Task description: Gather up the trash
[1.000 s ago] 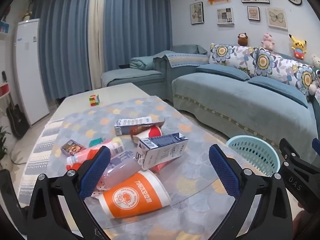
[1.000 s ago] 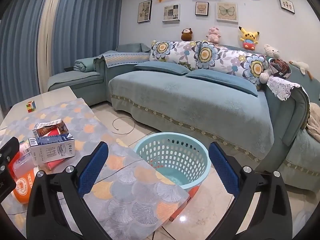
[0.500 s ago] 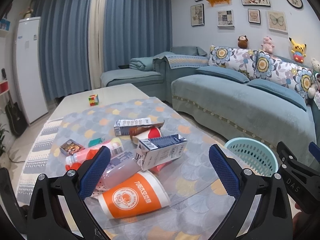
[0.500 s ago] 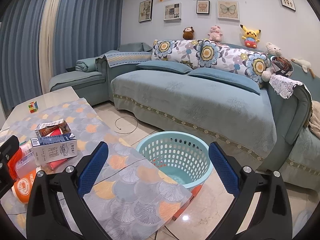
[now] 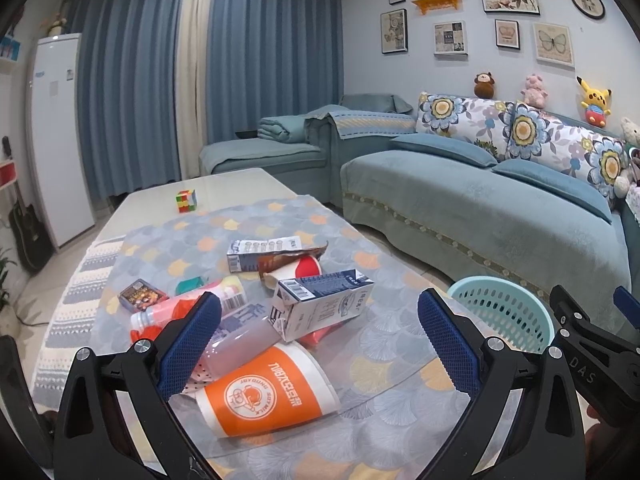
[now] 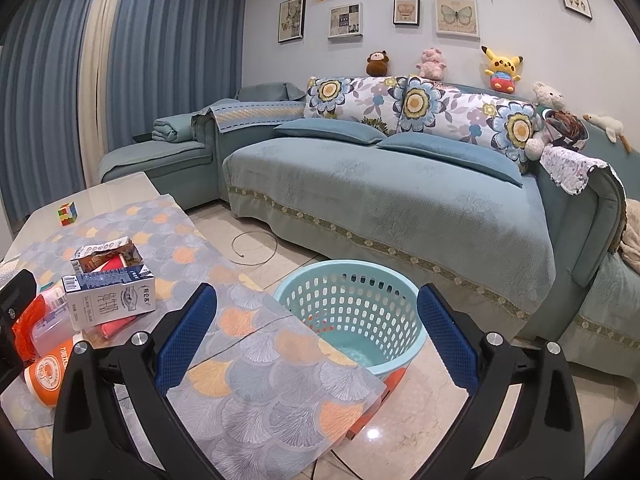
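A pile of trash lies on the coffee table: an orange paper cup (image 5: 264, 394) on its side, a white and blue milk carton (image 5: 324, 306), a clear plastic bottle (image 5: 240, 342), a pink bottle (image 5: 188, 306), a red cup (image 5: 300, 270) and a torn box (image 5: 264, 250). My left gripper (image 5: 318, 346) is open and empty, just above the orange cup. A light blue basket (image 6: 350, 314) stands on the floor beside the table. My right gripper (image 6: 316, 336) is open and empty above the table corner, near the basket. The carton (image 6: 110, 298) also shows in the right wrist view.
The table (image 5: 240, 184) wears a scale-patterned cloth (image 6: 256, 380). A Rubik's cube (image 5: 186, 200) and a small snack packet (image 5: 142, 294) lie on it. A blue sofa (image 6: 400, 200) runs behind the basket. A wire loop (image 6: 254, 248) lies on the tiled floor.
Both views have shifted only slightly; the scene sits a little lower and nearer in frame. Both grippers stay open and empty. Nothing on the table has moved.
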